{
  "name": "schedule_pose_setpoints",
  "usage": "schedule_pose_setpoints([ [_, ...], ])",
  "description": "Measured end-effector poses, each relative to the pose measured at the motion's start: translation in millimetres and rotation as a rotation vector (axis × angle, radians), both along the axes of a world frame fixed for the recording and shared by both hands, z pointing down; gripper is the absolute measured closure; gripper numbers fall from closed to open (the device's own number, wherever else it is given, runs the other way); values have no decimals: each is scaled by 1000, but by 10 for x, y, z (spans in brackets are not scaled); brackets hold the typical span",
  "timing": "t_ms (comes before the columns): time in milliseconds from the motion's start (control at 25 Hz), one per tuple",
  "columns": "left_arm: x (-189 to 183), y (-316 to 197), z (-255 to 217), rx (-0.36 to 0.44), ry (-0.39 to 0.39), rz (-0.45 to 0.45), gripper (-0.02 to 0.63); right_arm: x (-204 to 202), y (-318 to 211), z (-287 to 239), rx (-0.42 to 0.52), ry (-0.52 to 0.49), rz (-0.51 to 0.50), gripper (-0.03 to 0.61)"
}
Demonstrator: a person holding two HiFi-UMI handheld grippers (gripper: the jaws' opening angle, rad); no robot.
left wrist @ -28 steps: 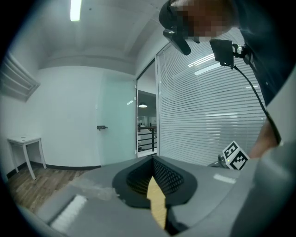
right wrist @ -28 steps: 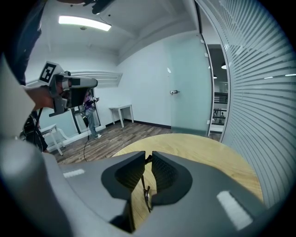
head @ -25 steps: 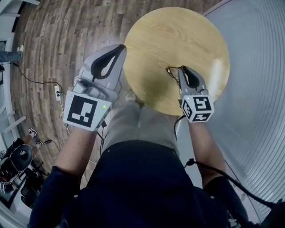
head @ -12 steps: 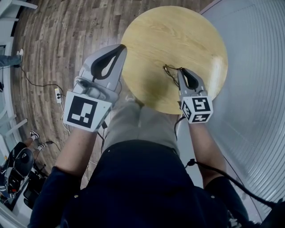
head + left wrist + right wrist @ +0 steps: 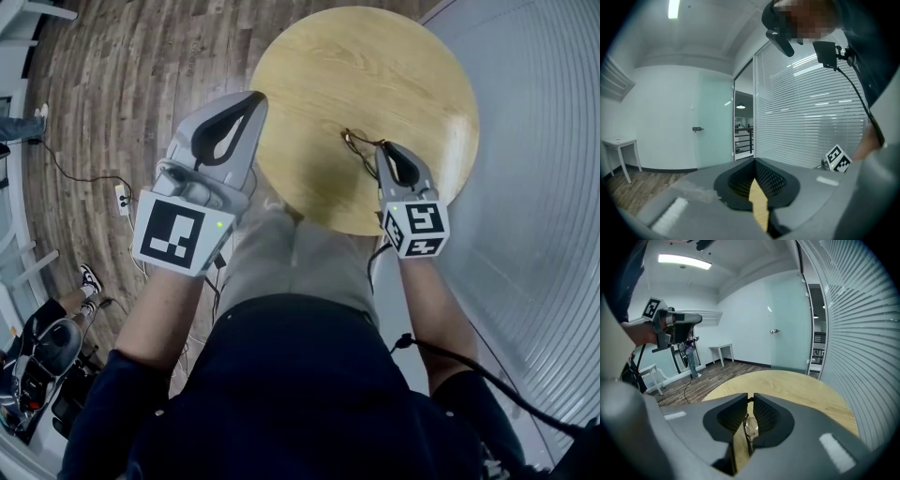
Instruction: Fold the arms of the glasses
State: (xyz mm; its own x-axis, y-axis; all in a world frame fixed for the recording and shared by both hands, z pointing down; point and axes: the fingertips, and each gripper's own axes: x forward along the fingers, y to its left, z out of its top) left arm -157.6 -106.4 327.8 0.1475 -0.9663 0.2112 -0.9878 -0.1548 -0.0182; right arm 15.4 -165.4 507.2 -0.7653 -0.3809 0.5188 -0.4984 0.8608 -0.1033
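Note:
Thin dark-framed glasses (image 5: 354, 142) lie on the round wooden table (image 5: 375, 66) near its front edge. My right gripper (image 5: 382, 150) is shut on them. In the right gripper view the glasses (image 5: 750, 428) sit in the narrow slot between the two jaws of the right gripper (image 5: 750, 397), a lens and the frame showing. My left gripper (image 5: 257, 97) hangs raised over the table's left rim, well apart from the glasses. It is shut with nothing in it. In the left gripper view the left gripper (image 5: 754, 161) has its tips touching.
A wall of horizontal blinds (image 5: 534, 141) runs close along the table's right side. Wooden floor (image 5: 122, 84) spreads to the left, with a cable and power strip (image 5: 120, 195). A small white table (image 5: 721, 350) and a standing person (image 5: 690, 357) are far off.
Both grippers keep their places and their grip. Only the head view drifts a little, so the table sits slightly higher and further left in the picture.

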Motion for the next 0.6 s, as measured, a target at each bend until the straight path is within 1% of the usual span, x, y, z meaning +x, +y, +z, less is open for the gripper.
schedule_pose_setpoints([
  [400,146,44,25,-5,0,12,611,170,78,43,4,11,11,531],
  [600,215,279,-107,-10,-7,15,611,292,296,-73,10,14,23,531],
])
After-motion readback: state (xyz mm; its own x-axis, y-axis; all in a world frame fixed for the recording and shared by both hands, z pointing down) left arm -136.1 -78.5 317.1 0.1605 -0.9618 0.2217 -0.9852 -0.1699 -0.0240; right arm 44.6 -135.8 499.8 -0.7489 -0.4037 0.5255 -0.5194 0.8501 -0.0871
